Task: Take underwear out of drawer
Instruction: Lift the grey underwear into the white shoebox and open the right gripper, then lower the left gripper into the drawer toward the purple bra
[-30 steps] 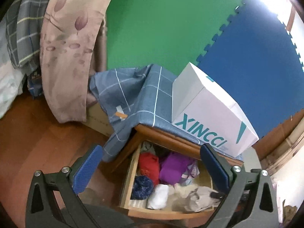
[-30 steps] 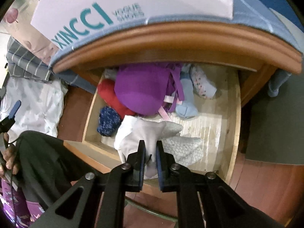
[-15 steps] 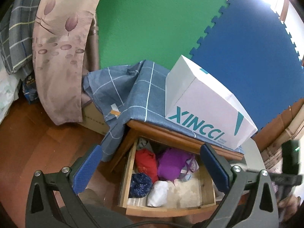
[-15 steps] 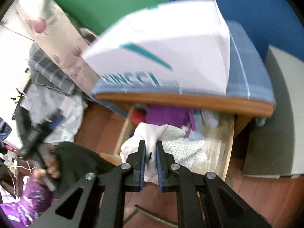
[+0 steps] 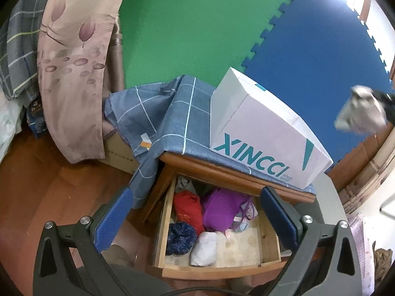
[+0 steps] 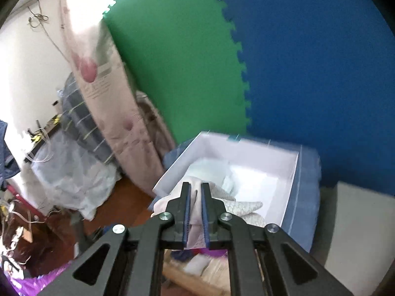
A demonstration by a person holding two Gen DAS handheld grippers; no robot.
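Green and blue foam mats back a wooden nightstand whose drawer [image 5: 217,231] stands pulled out beneath a checked blue cloth [image 5: 172,120] and a white XINCCI box [image 5: 266,138]. Your right gripper [image 6: 195,212] is clenched on the pale underwear [image 6: 237,204], and compared with 1 second ago, when that garment was only just coming off the drawer's front edge, it now hangs well above the drawer, over the open top of the box; from the left wrist view you can see it as a blurred bundle [image 5: 358,111] high at the right, clear of the furniture. That suggests the removal itself is essentially done, and what remains is choosing where to set it, probably in the box, which already holds something light-coloured. Your left gripper [image 5: 195,219] hangs wide open over the drawer, holding nothing. Left inside are a red piece [image 5: 187,207], a purple piece [image 5: 222,209], a dark blue bundle [image 5: 180,236] and a white folded one [image 5: 205,249].
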